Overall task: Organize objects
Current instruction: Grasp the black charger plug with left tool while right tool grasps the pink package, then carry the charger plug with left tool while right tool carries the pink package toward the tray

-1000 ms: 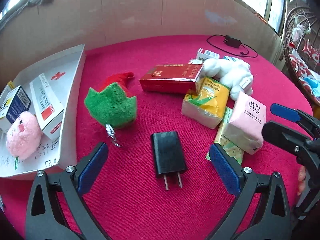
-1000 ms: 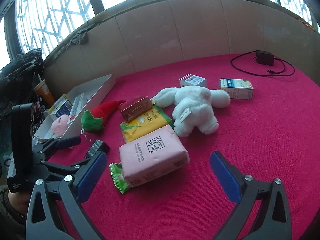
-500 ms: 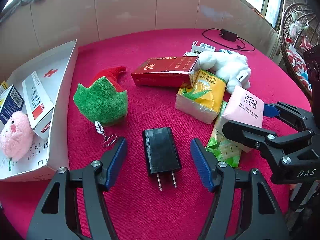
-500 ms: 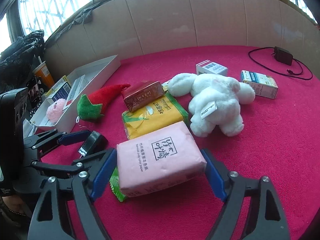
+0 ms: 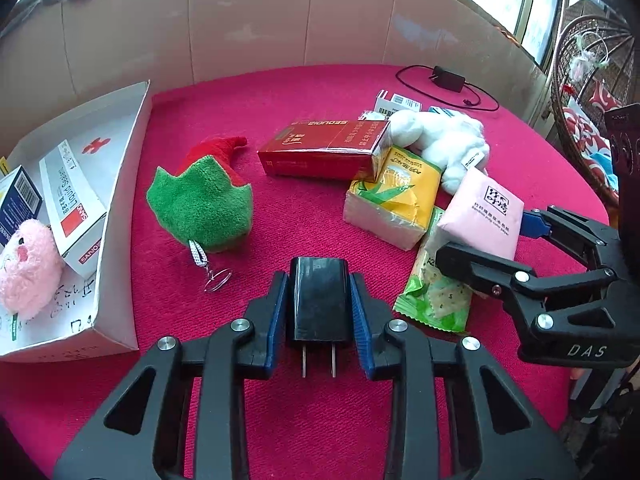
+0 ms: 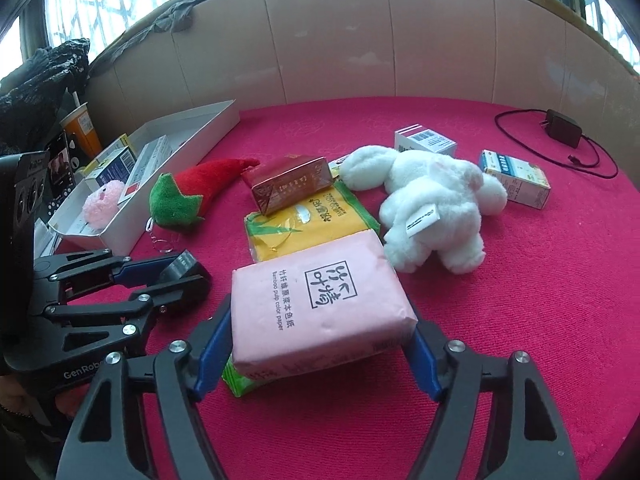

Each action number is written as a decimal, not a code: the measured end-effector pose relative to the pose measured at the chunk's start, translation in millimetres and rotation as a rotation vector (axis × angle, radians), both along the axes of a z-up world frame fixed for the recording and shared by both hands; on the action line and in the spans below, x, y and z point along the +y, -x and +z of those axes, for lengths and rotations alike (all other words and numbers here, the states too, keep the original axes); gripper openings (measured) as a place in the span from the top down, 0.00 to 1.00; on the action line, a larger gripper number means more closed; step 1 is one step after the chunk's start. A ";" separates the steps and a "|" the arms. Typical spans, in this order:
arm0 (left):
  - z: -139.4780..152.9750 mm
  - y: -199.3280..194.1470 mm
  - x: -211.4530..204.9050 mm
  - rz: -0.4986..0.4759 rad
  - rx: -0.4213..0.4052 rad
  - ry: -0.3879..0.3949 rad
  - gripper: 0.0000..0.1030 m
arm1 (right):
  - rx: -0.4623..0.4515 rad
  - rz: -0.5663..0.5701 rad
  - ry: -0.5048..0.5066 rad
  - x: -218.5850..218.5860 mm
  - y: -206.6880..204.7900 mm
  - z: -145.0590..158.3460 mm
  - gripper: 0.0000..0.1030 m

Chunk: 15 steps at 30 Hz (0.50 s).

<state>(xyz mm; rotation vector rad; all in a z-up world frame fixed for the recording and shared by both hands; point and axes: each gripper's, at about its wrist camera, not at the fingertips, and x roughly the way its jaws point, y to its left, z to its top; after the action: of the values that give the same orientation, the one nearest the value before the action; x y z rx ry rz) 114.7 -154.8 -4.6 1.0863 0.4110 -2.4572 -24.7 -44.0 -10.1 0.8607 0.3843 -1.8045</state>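
While left hand-held gripper clamps black charger, only right view shows right hand-held gripper squeezing pink tissue pack.

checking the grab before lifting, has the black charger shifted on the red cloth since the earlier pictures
No. The black charger lies just where it did beside the keyring; only the left hand-held gripper has just been closing, and its pads now press its sides.
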 end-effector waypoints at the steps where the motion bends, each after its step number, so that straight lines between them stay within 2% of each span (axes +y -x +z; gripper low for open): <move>1: 1.1 0.3 2.1 -0.006 0.003 0.010 0.71 | -0.003 -0.015 0.010 2.4 2.3 0.9 0.27; 7: 7.2 1.9 15.1 -0.026 0.011 0.089 0.71 | -0.033 -0.073 0.052 12.1 13.1 3.5 0.27; 15: 10.8 -0.8 15.6 0.006 0.025 0.118 0.71 | -0.022 -0.117 0.088 19.8 15.2 7.9 0.27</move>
<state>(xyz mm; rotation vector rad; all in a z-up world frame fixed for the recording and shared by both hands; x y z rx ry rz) 115.5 -139.2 6.2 1.0051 0.2722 -2.4587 -39.9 -24.2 -2.3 0.8558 0.2433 -1.9032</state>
